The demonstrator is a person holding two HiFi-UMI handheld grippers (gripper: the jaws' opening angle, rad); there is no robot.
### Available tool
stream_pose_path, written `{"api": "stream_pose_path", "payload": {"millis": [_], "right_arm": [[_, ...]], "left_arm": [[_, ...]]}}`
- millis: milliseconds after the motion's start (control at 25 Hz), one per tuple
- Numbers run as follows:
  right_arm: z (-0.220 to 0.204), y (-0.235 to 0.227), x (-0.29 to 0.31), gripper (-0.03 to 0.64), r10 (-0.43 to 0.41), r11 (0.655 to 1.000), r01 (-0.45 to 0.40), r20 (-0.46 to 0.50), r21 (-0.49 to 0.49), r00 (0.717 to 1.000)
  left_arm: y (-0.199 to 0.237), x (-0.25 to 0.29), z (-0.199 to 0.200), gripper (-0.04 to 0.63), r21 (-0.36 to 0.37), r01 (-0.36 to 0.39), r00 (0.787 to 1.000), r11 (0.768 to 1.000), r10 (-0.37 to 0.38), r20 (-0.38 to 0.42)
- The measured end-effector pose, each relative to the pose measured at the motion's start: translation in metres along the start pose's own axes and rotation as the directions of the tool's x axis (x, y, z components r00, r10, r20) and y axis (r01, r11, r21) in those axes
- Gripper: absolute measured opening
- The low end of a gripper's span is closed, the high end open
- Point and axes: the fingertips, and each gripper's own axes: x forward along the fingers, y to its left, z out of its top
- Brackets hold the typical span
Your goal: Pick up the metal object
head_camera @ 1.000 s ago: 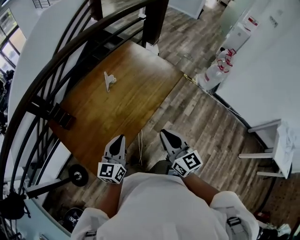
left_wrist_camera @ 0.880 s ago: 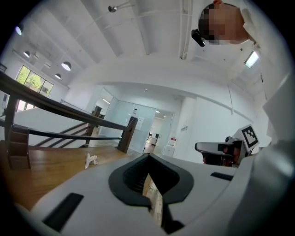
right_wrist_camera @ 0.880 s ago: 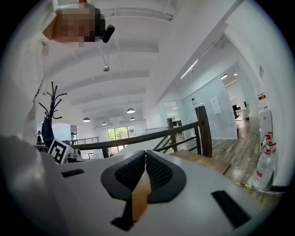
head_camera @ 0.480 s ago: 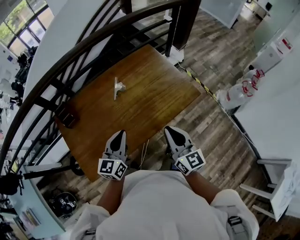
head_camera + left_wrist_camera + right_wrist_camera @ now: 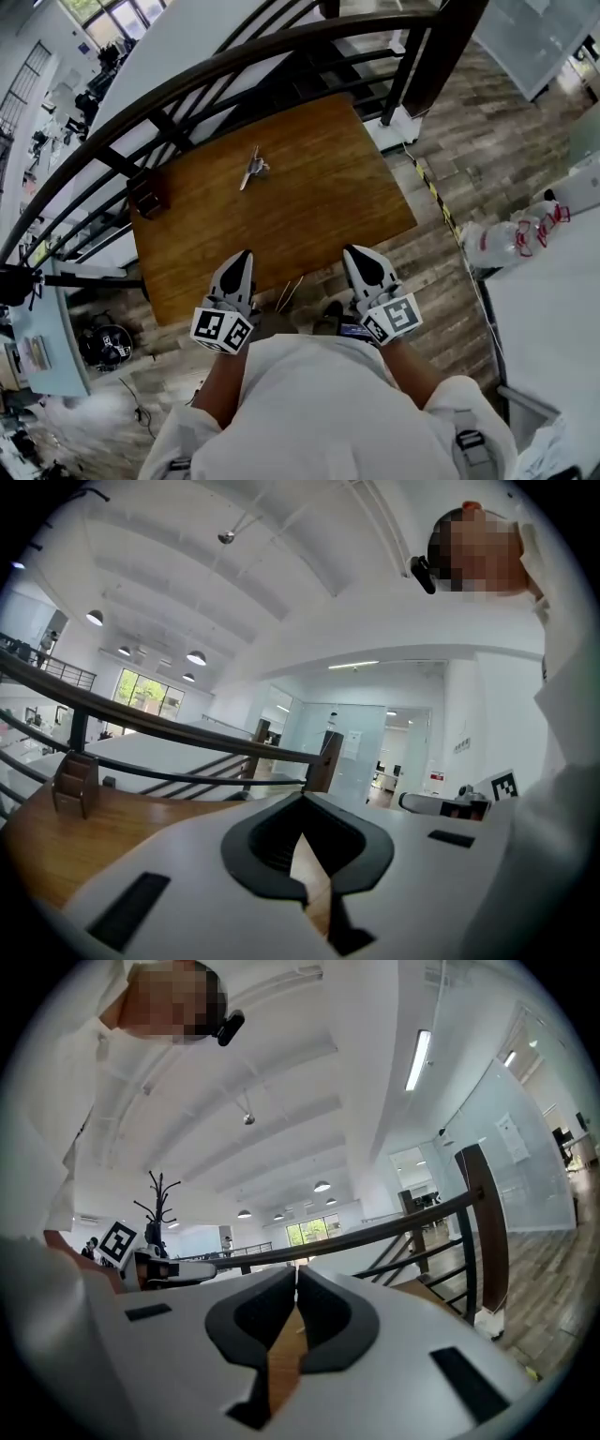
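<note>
A small silvery metal object [image 5: 253, 168] lies on the far left part of a brown wooden table [image 5: 319, 202]. Both grippers hang over the table's near edge, well short of the object. My left gripper [image 5: 242, 255] is shut and holds nothing; in the left gripper view its jaws [image 5: 302, 799] meet at the tips with only tabletop [image 5: 47, 846] behind them. My right gripper [image 5: 354, 253] is also shut and empty, its jaws [image 5: 296, 1271] touching. The metal object does not show in either gripper view.
A dark curved railing [image 5: 234, 56] with bars runs along the table's far side. A small dark wooden block [image 5: 148, 195] stands at the table's left edge, also seen as a brown block [image 5: 77, 782]. A thick post [image 5: 441, 52] stands at the far right corner. Wood-plank floor lies to the right.
The head view has swung round, so the table and the metal object now sit more centred and squarer. Both grippers stay shut near the table's near edge.
</note>
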Motion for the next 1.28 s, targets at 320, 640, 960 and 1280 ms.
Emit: {"api": "stream_pose_path", "payload": {"millis": [320, 640, 960, 1280], "right_arm": [[-0.019, -0.012, 0.063, 0.026, 0.081, 0.997, -0.081, -0.035, -0.009, 0.996], [-0.028, -0.027, 0.135, 0.026, 0.124, 0.986, -0.138, -0.142, -0.089, 0.982], [-0.055, -0.018, 0.21, 0.026, 0.133, 0.968, -0.179, -0.246, -0.175, 0.96], [-0.078, -0.043, 0.266, 0.026, 0.107, 0.968, -0.166, -0.288, -0.188, 0.952]], "left_arm": [[0.048, 0.022, -0.009, 0.014, -0.142, -0.075, 0.997, 0.987, 0.079, 0.02], [0.109, 0.076, -0.021, 0.014, -0.39, -0.092, 0.993, 0.916, 0.114, 0.033], [0.176, 0.108, -0.039, 0.014, -0.623, -0.049, 0.99, 0.781, 0.119, 0.072], [0.218, 0.137, -0.072, 0.017, -0.798, 0.038, 0.969, 0.602, 0.175, 0.178]]}}
